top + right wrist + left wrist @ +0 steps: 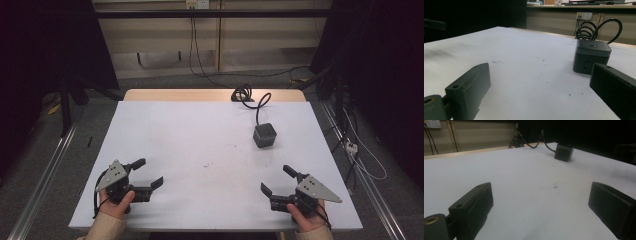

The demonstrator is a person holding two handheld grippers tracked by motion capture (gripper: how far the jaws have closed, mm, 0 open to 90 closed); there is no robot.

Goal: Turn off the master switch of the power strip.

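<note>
Both grippers — left gripper (149, 172) and right gripper (277, 179) — gaped wide, empty; the cube power socket (264, 135) sat well beyond their fingertips, nearer the right.

A white-topped table (200, 150) with a strip of pale wood showing along its far edge. On its far right part sits a small dark grey cube-shaped power block (264, 135), with socket holes on one side face and a button on top. A black cable (250, 97) runs from the block toward the far edge, where it lies in a loose coil. A few tiny dark specks (206, 165) mark the middle of the white surface.
</note>
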